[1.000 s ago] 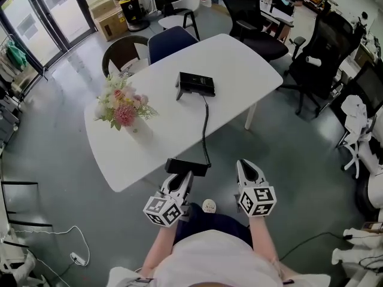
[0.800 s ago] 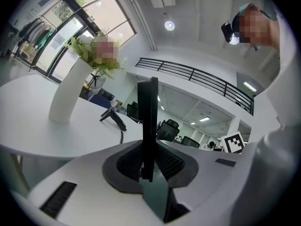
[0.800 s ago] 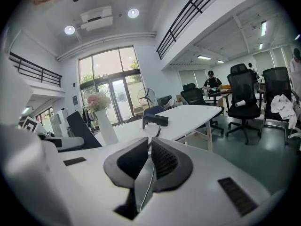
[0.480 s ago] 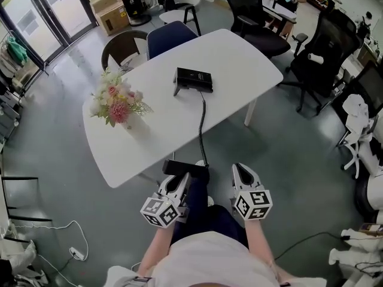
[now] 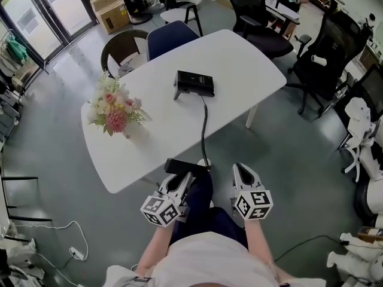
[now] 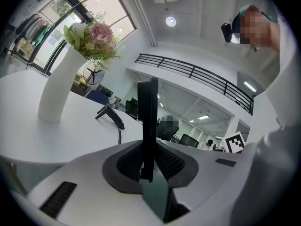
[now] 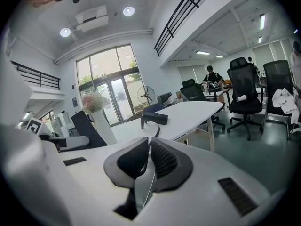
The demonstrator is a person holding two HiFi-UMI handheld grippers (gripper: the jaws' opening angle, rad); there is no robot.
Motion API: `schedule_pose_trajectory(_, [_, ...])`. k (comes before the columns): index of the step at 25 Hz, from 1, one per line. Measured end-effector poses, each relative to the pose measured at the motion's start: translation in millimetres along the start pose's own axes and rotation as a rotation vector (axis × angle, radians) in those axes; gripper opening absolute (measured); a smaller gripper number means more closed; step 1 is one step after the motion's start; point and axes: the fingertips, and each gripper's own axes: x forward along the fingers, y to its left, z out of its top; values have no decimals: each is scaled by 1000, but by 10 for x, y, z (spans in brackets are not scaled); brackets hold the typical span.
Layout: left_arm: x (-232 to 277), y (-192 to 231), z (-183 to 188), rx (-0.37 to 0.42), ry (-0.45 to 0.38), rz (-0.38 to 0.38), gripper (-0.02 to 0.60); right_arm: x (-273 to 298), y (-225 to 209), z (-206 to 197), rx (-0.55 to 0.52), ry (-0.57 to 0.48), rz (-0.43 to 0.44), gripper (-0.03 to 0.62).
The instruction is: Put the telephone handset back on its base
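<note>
The black telephone base sits at the middle of the white table. Its coiled cord runs to the near table edge and down to the black handset. My left gripper is shut on that handset, just off the near edge. In the left gripper view the handset stands upright between the pads, and the base lies beyond. My right gripper hangs beside it, shut and holding nothing. The right gripper view shows the base and the handset at left.
A white vase of pink flowers stands on the table's left part. Chairs are pushed in at the far side, and black office chairs stand to the right. A cable lies on the grey floor at left.
Both grippers and the handset have drawn slightly back from the table edge toward the person. The left gripper's hold is unchanged, and little has moved in the last half second.
</note>
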Motion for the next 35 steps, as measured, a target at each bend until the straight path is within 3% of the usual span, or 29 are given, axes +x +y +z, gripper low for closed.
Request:
schedule_pose_trajectory(16, [872, 273, 392, -36, 4, -49, 80, 813, -290, 504, -18, 12, 1, 43])
schedule_pose_trajectory(35, [1724, 757, 1004, -48, -13, -21, 80, 1777, -436, 1126, -47, 30, 32, 43])
